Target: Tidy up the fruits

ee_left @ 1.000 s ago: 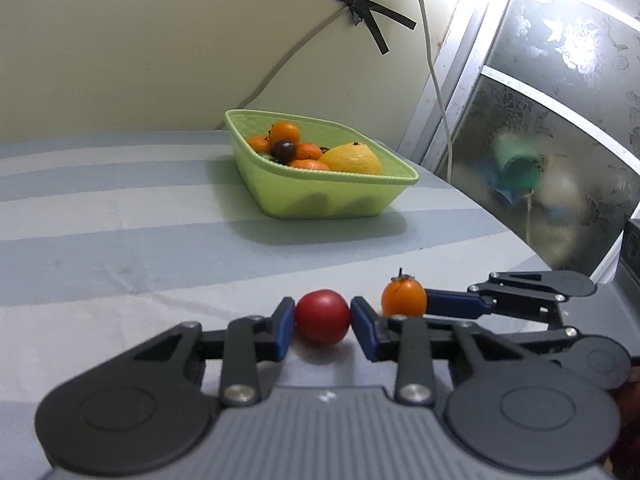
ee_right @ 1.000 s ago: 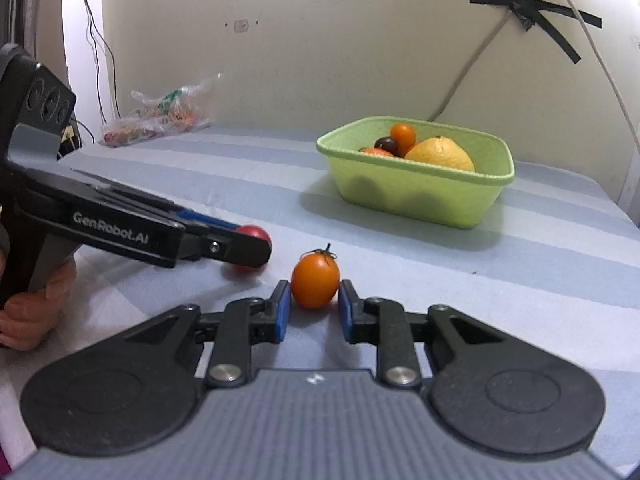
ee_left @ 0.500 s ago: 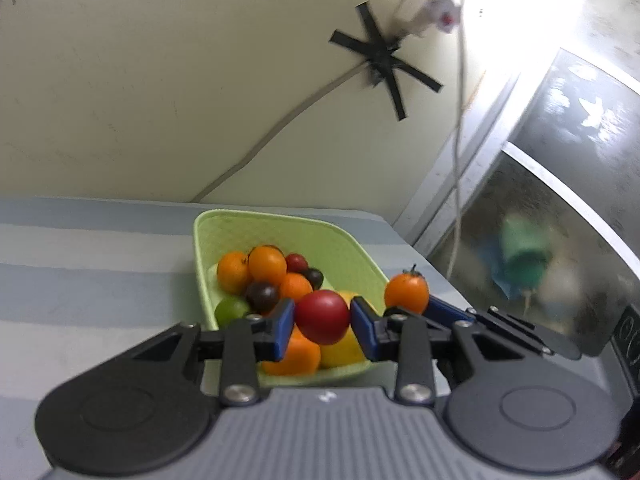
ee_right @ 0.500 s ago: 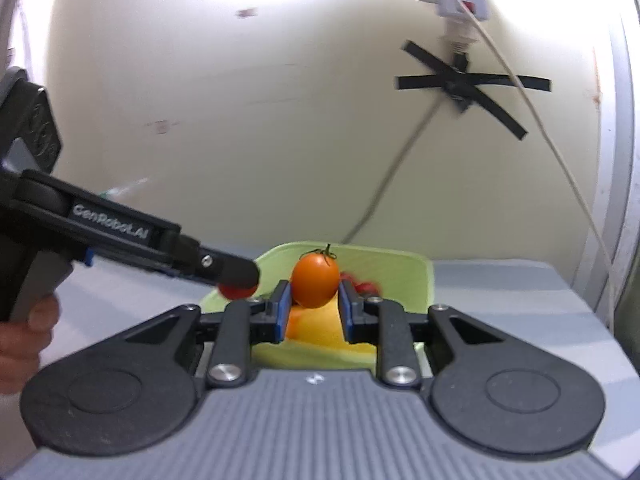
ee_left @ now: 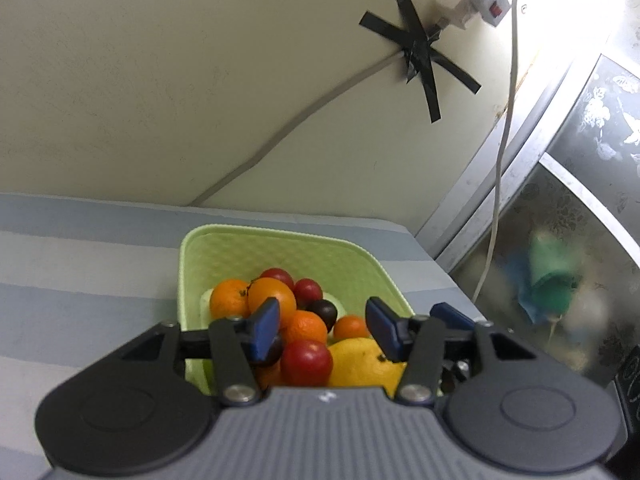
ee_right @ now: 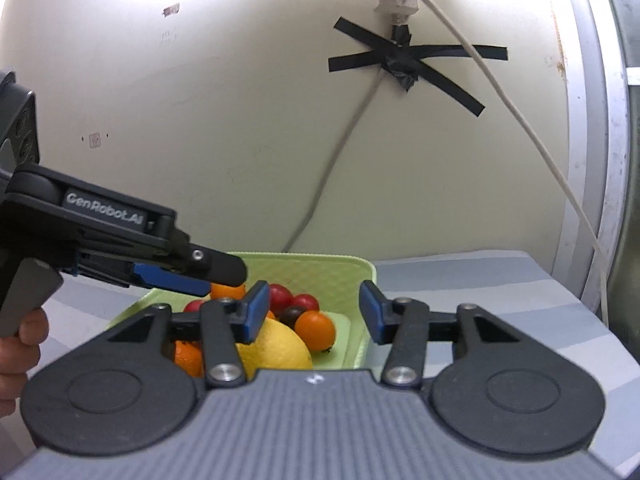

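Observation:
A light green basket (ee_left: 280, 252) (ee_right: 320, 270) holds several fruits. My left gripper (ee_left: 322, 328) hovers open over it. The red tomato (ee_left: 306, 362) lies loose among the fruit below its jaws, beside a large yellow citrus (ee_left: 362, 362). My right gripper (ee_right: 312, 314) is also open above the basket. The orange tomato (ee_right: 315, 330) lies in the basket next to the yellow citrus (ee_right: 276, 348). The left gripper shows in the right wrist view (ee_right: 192, 276), reaching in from the left. The right gripper's fingertips (ee_left: 452, 316) show to the right in the left wrist view.
The basket stands on a blue and white striped cloth (ee_left: 80, 264) near the cream wall (ee_left: 200, 80). A cable taped with black tape (ee_left: 420, 52) runs down the wall. A glass door (ee_left: 580, 240) is on the right.
Both grippers have moved closer over the basket and opened. The red tomato and the orange tomato have dropped out of the jaws into the basket.

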A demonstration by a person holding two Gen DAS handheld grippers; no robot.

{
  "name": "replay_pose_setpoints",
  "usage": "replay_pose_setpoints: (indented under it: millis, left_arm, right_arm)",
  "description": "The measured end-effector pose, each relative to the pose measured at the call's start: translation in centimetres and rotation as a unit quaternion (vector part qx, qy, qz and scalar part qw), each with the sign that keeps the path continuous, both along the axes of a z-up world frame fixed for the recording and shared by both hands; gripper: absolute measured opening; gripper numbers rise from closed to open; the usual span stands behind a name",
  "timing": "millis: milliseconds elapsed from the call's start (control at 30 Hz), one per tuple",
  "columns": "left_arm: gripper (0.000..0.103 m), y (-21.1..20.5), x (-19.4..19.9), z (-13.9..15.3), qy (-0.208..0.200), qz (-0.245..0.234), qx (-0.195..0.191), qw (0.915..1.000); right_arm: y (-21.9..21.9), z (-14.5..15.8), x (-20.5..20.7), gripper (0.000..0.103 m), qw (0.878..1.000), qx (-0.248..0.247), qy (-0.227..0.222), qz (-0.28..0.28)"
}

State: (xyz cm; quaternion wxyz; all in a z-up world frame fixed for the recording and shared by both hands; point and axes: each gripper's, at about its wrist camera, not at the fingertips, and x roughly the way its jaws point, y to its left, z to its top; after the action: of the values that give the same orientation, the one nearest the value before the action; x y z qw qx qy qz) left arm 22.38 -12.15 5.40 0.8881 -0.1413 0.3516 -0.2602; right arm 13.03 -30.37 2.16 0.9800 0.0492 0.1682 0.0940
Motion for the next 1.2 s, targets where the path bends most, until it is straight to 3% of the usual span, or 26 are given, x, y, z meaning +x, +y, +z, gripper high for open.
replay_pose_setpoints:
  millis: [167, 367, 567, 767, 1200]
  left_arm:
    - [0.053, 2.2, -3.8, 1.1, -0.041, 0.024, 0.017, 0.9987]
    - [0.056, 3.8, -10.0, 0.9, -0.086, 0.044, 0.100, 0.9903]
    - [0.057, 4.4, -13.7, -1.3, -0.062, 0.057, 0.141, 0.9864]
    - [0.060, 5.5, -16.2, -3.1, -0.049, 0.080, 0.158, 0.9830]
    - [0.064, 6.7, -18.9, -4.2, -0.065, 0.107, 0.176, 0.9765]
  right_arm:
    - [0.0, 0.2, -1.7, 0.052, 1.000, 0.007, -0.017, -0.008]
    - [-0.2, 1.1, -4.2, 0.052, 0.997, 0.069, -0.010, -0.025]
    - [1.3, -0.2, -8.6, 0.052, 0.994, 0.099, 0.030, -0.029]
    - [3.0, -1.7, -11.7, 0.052, 0.991, 0.112, 0.061, -0.044]
    - [3.9, -1.8, -13.8, 0.052, 0.992, 0.103, 0.045, -0.058]
